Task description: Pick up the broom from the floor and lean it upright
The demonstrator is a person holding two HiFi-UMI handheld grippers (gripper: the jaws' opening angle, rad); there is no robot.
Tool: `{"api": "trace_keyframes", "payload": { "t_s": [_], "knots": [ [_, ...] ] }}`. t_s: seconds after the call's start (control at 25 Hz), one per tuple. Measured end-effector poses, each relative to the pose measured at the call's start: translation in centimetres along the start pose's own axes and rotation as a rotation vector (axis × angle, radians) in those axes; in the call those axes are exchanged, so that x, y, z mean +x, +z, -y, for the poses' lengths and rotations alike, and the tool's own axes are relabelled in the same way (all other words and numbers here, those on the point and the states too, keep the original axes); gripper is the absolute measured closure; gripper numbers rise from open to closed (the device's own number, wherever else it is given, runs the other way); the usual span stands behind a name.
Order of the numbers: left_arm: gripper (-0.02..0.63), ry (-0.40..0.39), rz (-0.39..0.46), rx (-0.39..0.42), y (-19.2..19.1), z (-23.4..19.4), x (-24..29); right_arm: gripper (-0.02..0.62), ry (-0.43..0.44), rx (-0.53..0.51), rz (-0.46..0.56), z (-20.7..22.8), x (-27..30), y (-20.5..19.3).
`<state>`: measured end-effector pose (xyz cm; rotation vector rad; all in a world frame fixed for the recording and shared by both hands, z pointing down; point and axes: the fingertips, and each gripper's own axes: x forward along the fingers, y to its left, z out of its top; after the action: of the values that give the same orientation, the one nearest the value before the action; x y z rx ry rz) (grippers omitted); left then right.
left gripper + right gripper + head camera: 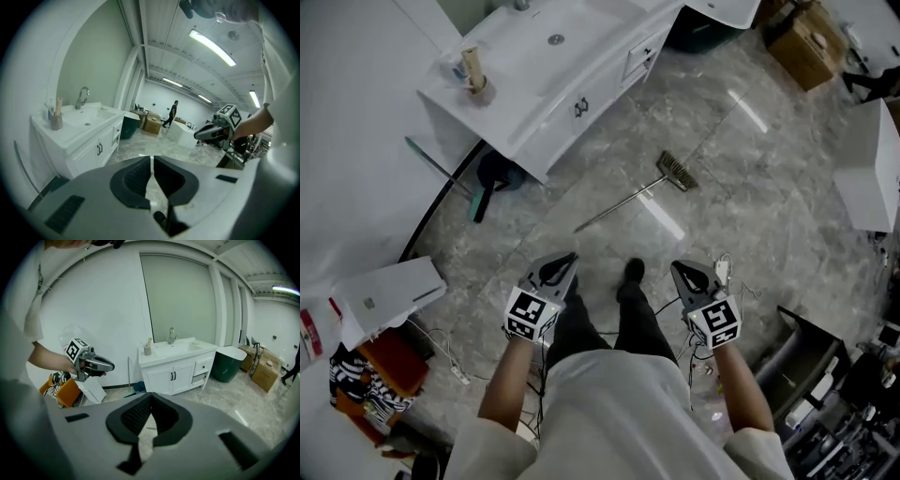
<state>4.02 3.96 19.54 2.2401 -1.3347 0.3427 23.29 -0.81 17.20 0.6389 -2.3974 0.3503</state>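
Note:
The broom (630, 195) lies flat on the grey marble floor, its thin metal handle running down-left from the brush head (677, 172). My two grippers hang in the air in front of the person's body, well short of the broom. The left gripper (560, 270) is shut and empty, its jaws together (152, 159). On the other side, the right gripper (687, 275) is shut too, with nothing between its pads (151, 397). Each gripper view also catches the other gripper from the side: the right gripper (213, 132) and the left gripper (96, 364).
A white vanity with a sink (553, 84) stands at the upper left, a dark dustpan (492, 178) leaning at its foot. A white box (389, 295) and cables (441, 352) lie at the left. Cardboard boxes (811, 42) sit far right. A person (172, 112) walks far off.

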Motion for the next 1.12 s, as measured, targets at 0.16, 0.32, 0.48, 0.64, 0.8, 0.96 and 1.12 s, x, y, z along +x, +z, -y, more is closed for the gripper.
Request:
{"api": "trace_keyframes", "payload": {
  "t_s": [0.16, 0.32, 0.48, 0.64, 0.8, 0.96, 1.12],
  "knots": [
    [0.584, 0.094, 0.006, -0.047, -1.7, -0.3, 3.1, 0.592, 0.095, -0.039, -0.033, 3.7, 2.3, -1.8],
    [0.584, 0.145, -0.004, -0.084, -4.1, -1.1, 6.1, 0.593, 0.178, -0.086, -0.066, 6.0, 5.9, -3.6],
    [0.584, 0.186, 0.015, -0.186, -6.2, -2.2, 8.2, 0.593, 0.258, -0.123, -0.084, 7.3, 9.9, -4.9],
    [0.584, 0.211, 0.014, -0.219, -9.2, -4.1, 10.0, 0.594, 0.335, -0.100, -0.091, 7.5, 14.7, -6.6],
    [0.584, 0.216, -0.004, -0.194, -13.6, -6.6, 12.1, 0.594, 0.376, -0.067, -0.102, 7.0, 19.8, -9.2],
    [0.585, 0.185, -0.056, -0.124, -19.2, -8.8, 15.2, 0.594, 0.376, -0.128, -0.124, 6.6, 25.5, -12.8],
    [0.584, 0.163, -0.070, -0.137, -24.8, -11.9, 17.7, 0.594, 0.314, -0.152, -0.114, 6.7, 31.7, -17.4]
  ]
}}
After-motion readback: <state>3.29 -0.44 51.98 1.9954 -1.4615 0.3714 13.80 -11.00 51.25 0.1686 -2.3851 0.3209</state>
